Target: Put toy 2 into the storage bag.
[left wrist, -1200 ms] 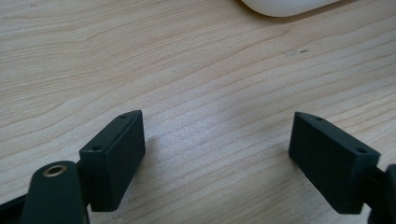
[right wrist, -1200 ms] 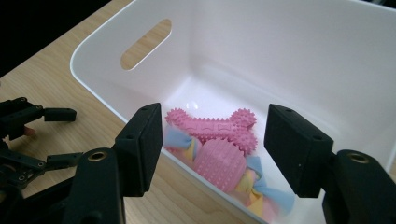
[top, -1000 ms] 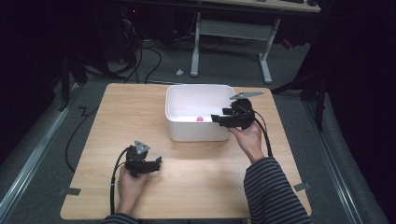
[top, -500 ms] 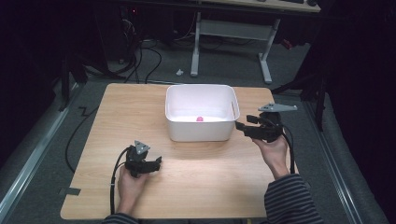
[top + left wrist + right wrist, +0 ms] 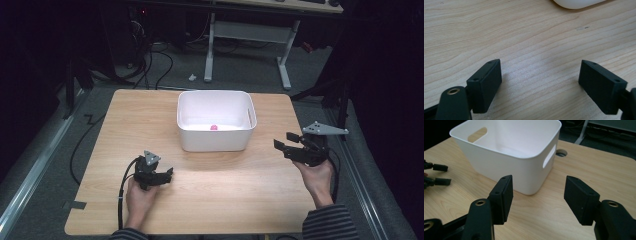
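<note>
Right of the white bin (image 5: pixel 215 142) holding a pink piece (image 5: pixel 213 127), I keep my right gripper (image 5: pixel 282 146) spread and empty, its drop apparently done

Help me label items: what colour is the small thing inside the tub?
Pink; the high view shows it best.

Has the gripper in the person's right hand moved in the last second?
Yes. The right gripper has drawn back from over the white bin toward the table's right edge, and now hangs beside the bin, its jaws holding nothing.
</note>
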Demonstrator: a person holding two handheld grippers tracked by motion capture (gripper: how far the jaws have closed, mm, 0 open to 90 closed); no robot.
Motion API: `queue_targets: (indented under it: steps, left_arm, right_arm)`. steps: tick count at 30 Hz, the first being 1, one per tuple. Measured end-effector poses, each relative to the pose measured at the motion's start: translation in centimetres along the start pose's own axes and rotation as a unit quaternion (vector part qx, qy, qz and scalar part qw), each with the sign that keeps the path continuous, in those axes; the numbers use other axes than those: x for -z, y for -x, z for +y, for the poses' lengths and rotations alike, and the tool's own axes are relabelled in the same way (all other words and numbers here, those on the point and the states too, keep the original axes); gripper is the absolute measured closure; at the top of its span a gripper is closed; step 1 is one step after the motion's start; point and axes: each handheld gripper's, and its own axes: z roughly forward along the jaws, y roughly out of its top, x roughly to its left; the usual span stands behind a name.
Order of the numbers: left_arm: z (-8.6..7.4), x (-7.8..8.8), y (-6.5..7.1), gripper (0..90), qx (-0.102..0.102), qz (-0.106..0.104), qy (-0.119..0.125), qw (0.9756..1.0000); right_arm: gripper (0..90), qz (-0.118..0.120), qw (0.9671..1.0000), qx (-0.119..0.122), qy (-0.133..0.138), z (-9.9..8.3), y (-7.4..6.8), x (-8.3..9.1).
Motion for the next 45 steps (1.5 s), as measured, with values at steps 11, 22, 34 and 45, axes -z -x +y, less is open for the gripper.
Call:
queue_targets:
  steps: [11, 22, 34, 45]
  left_arm:
    - [0.0, 0.0, 0.0, 19.0, 0.000, 0.000, 0.000, 1.0000]
    - [0.0, 0.0, 0.0, 19.0, 0.001, 0.001, 0.000, 1.0000]
    - [0.0, 0.0, 0.0, 19.0, 0.001, 0.001, 0.000, 1.0000]
    - [0.0, 0.0, 0.0, 19.0, 0.000, 0.002, 0.000, 1.0000]
  right_arm:
    - [40.7, -0.009, 0.9996, -0.026, 0.012, -4.6, 0.9, 0.4]
    - [40.5, -0.022, 0.9979, -0.061, 0.004, -8.6, 1.6, -2.0]
    - [39.0, -0.058, 0.9944, -0.080, -0.037, -12.5, 2.5, -6.1]
    - [34.4, -0.098, 0.9915, -0.036, -0.078, -13.5, 2.0, -8.8]
